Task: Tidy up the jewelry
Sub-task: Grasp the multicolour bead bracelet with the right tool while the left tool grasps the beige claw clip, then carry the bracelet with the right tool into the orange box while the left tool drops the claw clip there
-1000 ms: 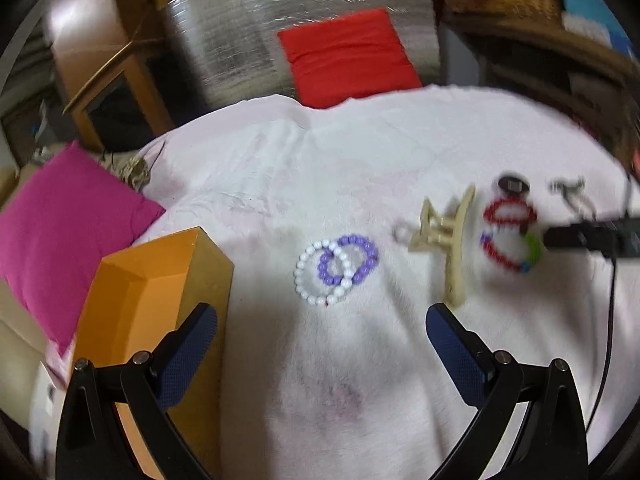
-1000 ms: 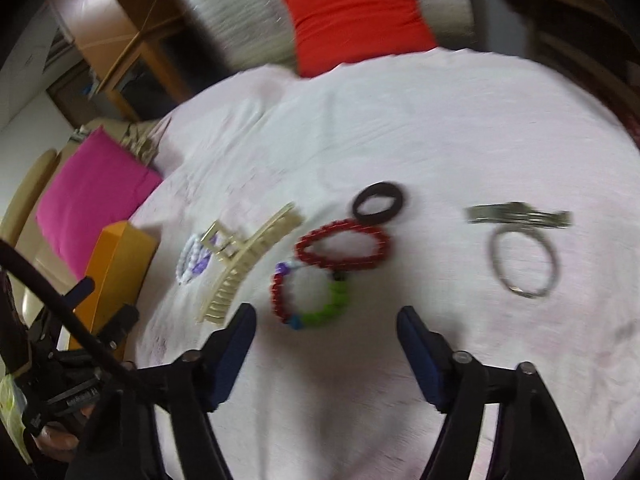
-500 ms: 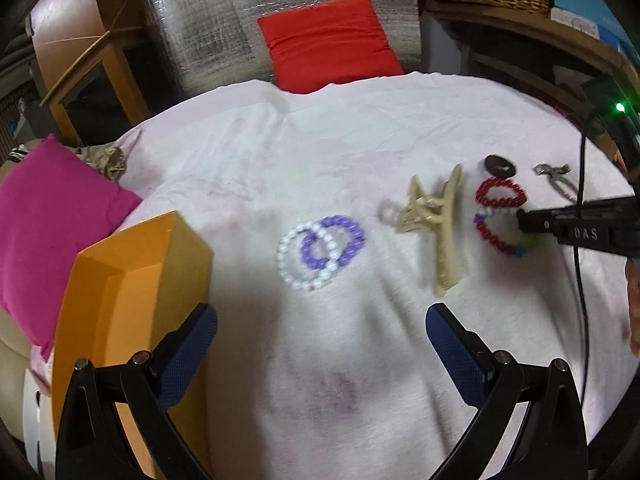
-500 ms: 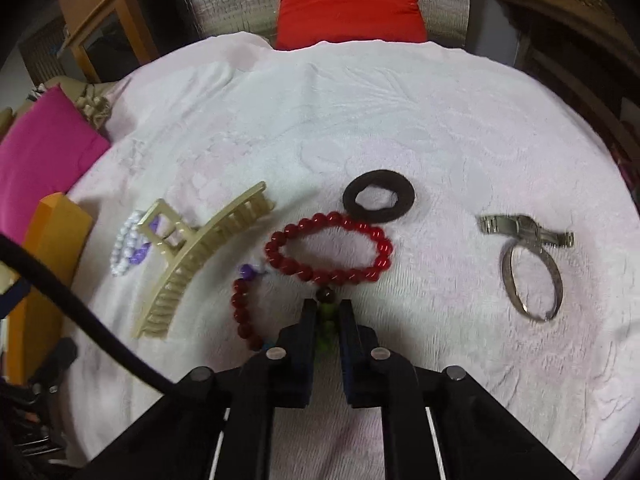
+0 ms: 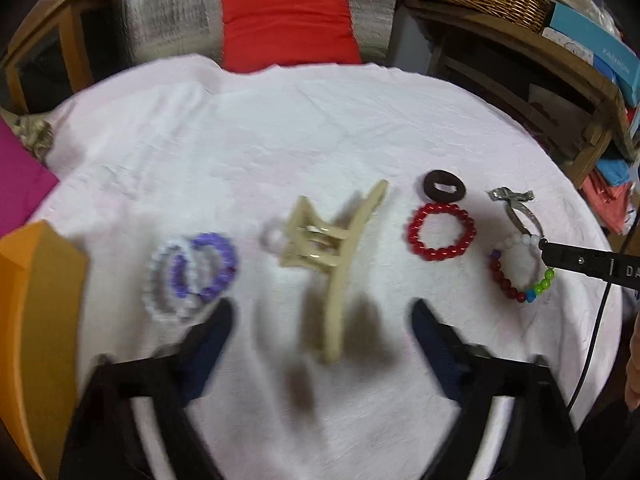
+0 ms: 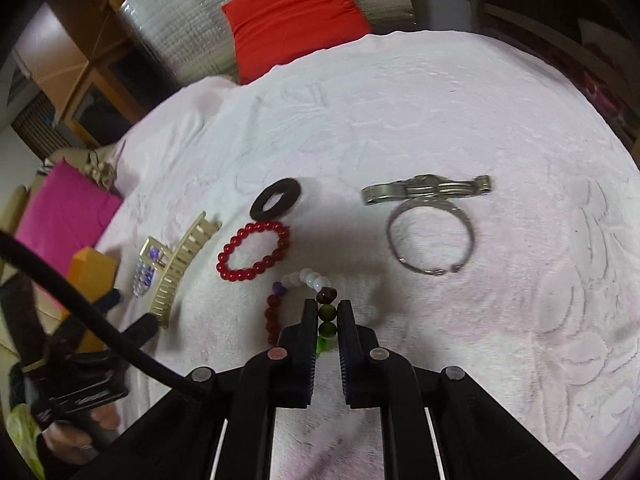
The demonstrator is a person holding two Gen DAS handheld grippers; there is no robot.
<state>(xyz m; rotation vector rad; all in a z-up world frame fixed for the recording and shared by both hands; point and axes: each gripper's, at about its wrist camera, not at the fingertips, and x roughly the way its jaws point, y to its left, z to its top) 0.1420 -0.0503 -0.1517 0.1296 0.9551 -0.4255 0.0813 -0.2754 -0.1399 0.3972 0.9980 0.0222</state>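
Right gripper (image 6: pixel 325 312) now clamped on multicolour bracelet (image 6: pixel 280 300); left gripper (image 5: pixel 322 320) blurred, closing w/ hair claw (image 5: pixel 336 256) between

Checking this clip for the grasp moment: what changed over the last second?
The right claw closed on the multicolour bead bracelet and dragged it clear of the red bracelet. The left claw shifted over the beige hair clip, jaws just closing, nothing gripped. Other jewelry stayed put.
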